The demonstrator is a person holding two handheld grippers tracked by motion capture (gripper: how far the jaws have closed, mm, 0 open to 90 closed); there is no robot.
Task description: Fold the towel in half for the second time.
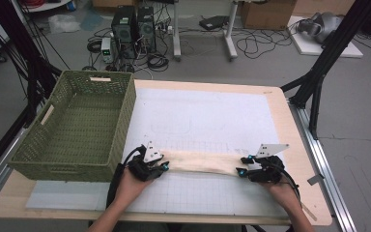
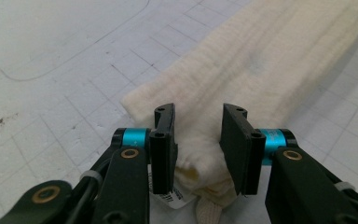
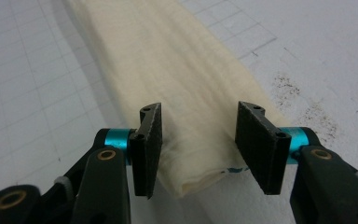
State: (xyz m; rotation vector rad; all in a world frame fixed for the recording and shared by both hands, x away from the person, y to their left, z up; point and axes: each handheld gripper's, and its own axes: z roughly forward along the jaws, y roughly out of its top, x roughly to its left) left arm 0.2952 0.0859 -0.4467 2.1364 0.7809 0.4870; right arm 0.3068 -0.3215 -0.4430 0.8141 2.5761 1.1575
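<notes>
Left hand-held gripper (image 2: 198, 149) jaws apart astride cloth (image 2: 261, 70) end, basket (image 1: 77, 125) beside

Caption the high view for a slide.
Left hand-held gripper and right hand-held gripper at opposite ends of a folded cream cloth beside a green woven basket.

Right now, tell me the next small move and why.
Probably lift both tongs clear of the folded cream cloth: the left tongs and right tongs stand open around its two ends, and it lies flat on the white mat.
</notes>
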